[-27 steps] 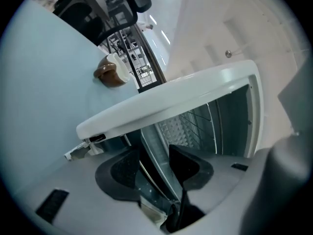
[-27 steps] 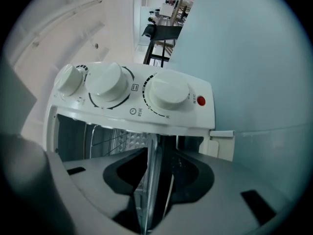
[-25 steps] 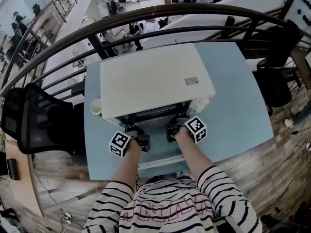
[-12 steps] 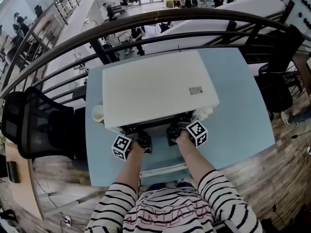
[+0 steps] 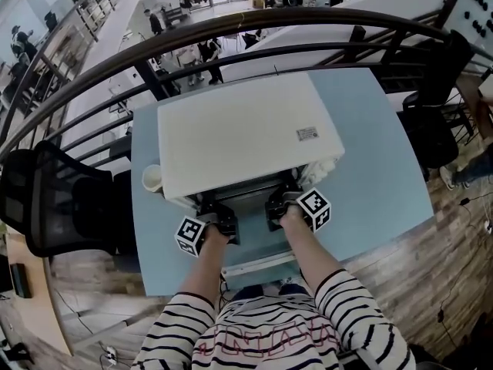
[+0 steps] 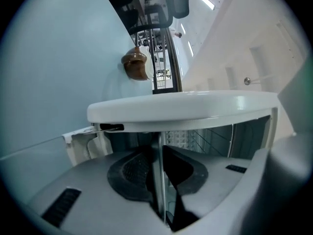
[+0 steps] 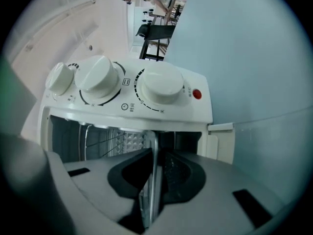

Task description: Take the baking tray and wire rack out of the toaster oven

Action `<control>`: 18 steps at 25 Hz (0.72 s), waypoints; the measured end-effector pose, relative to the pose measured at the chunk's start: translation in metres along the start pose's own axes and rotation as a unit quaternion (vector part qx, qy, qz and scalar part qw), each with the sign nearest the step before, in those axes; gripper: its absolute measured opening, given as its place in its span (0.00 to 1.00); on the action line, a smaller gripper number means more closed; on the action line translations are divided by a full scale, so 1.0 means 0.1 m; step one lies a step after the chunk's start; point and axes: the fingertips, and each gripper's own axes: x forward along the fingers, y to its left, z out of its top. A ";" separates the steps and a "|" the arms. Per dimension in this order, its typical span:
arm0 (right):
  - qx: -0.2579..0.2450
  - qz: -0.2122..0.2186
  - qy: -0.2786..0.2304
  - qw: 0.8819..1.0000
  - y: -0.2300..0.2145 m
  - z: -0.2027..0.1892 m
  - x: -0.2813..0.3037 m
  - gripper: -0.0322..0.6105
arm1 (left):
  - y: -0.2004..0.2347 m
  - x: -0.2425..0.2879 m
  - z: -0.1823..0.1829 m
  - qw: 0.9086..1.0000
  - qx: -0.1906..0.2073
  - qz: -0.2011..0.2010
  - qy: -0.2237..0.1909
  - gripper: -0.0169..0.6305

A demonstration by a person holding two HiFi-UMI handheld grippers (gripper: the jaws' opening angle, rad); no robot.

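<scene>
The baking tray (image 6: pixel 160 151) is gripped by its thin front rim at the mouth of the toaster oven (image 5: pixel 246 129), edge-on between the pads of both grippers. The jaws of the left gripper (image 5: pixel 221 220) and right gripper (image 5: pixel 277 209) are being closed on that rim, just short of the oven cavity.

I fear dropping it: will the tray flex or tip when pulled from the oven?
Probably stiff: the baking tray shows a thin metal rim. With the left gripper and right gripper closing on it side by side, it should stay level. Smooth metal may slip.
</scene>
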 end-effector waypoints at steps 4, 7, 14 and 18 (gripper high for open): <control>0.000 0.000 0.001 1.000 -0.06 0.00 -0.17 0.16 | 0.04 -0.16 -0.06 1.000 -0.007 -0.001 0.006 0.16; 0.001 -0.002 -0.001 1.000 -0.11 -0.02 -0.33 0.15 | 0.07 -0.31 -0.10 1.000 -0.014 -0.002 0.010 0.15; 0.005 0.005 -0.012 1.000 -0.18 -0.02 -0.58 0.15 | 0.14 -0.54 -0.18 0.999 -0.033 -0.007 0.017 0.15; 0.006 0.005 -0.011 1.000 -0.21 -0.02 -0.71 0.15 | 0.15 -0.66 -0.23 0.999 -0.032 -0.007 0.021 0.14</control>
